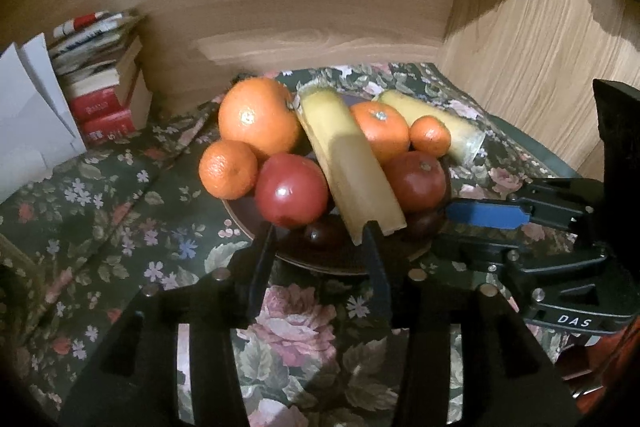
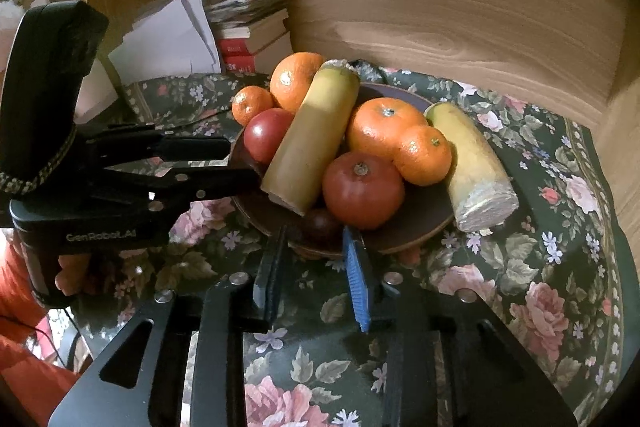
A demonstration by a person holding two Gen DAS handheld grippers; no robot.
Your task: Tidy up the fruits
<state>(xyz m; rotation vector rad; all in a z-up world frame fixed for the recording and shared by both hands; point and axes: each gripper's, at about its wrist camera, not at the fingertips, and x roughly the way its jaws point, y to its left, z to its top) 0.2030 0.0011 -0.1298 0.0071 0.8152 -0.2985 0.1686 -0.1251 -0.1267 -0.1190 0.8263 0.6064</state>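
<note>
In the left wrist view, the left gripper (image 1: 320, 231) stood at the near rim of the brown bowl (image 1: 240, 223), its fingers apart with nothing between them. One fingertip reached the cut end of the long banana piece (image 1: 352, 171) that lay slanted across the pile; whether it actually touched could not be told. To either side of that piece sat two red tomato-like fruits (image 1: 291, 190) (image 1: 416, 181), and behind them a large orange (image 1: 258, 119), a mandarin (image 1: 228, 169), another orange (image 1: 380, 131) and a small mandarin (image 1: 430, 135). A second banana piece (image 1: 432, 119) lay at the far right edge of the pile. The right gripper (image 1: 480, 227) came in from the right beside the bowl, its blue pad showing, fingers parted.

By my reading, the work was at the approach stage: both tools faced the piled bowl and no fruit was yet taken. The next move likely called for choosing one fruit, probably the long banana piece, and closing squarely on it without disturbing the round fruit leaning on it.

In the right wrist view, the right gripper (image 2: 316, 263) hovered over the floral tablecloth (image 2: 540, 267) at the bowl's near rim (image 2: 420, 239), fingers apart and empty, aimed near a small dark fruit (image 2: 320, 223). The second banana piece (image 2: 472, 171) hung over the bowl's right edge. The left gripper (image 2: 240, 163) reached from the left, its parted tips at the long banana piece's lower end (image 2: 308, 147).
</note>
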